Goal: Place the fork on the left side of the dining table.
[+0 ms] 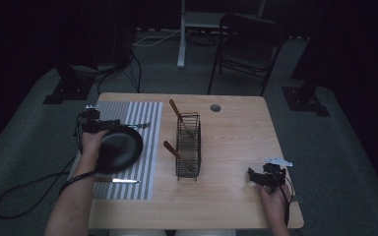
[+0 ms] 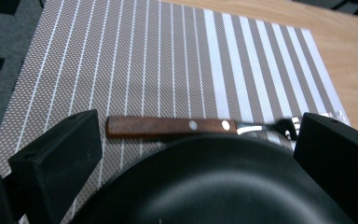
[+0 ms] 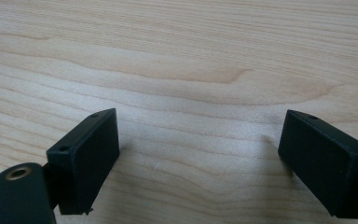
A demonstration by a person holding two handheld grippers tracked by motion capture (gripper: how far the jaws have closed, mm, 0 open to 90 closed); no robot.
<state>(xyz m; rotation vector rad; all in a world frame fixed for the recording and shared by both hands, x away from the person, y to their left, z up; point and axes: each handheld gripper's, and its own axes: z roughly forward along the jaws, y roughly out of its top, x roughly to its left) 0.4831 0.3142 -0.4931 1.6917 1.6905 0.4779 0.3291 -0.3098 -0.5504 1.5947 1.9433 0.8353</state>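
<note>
Black plate [image 2: 214, 186] sits between the spread left gripper [image 2: 200, 158] jaws — right gripper [image 3: 200, 158] open too.

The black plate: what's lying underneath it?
The black plate sits on a striped placemat. A wooden-handled fork lies just beyond its rim. Whatever the plate itself covers cannot be seen.

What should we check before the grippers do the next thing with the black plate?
1. Left gripper open, jaws either side of the black plate: ok.
2. Plate on the striped placemat: ok.
3. Wooden-handled fork lying just beyond the plate's rim, may get bumped: not ok.
4. Right gripper open over bare table, nothing between its jaws: ok.
5. Wire rack stands apart from the plate: ok.
6. Plate touching the jaws: cannot tell.
</note>
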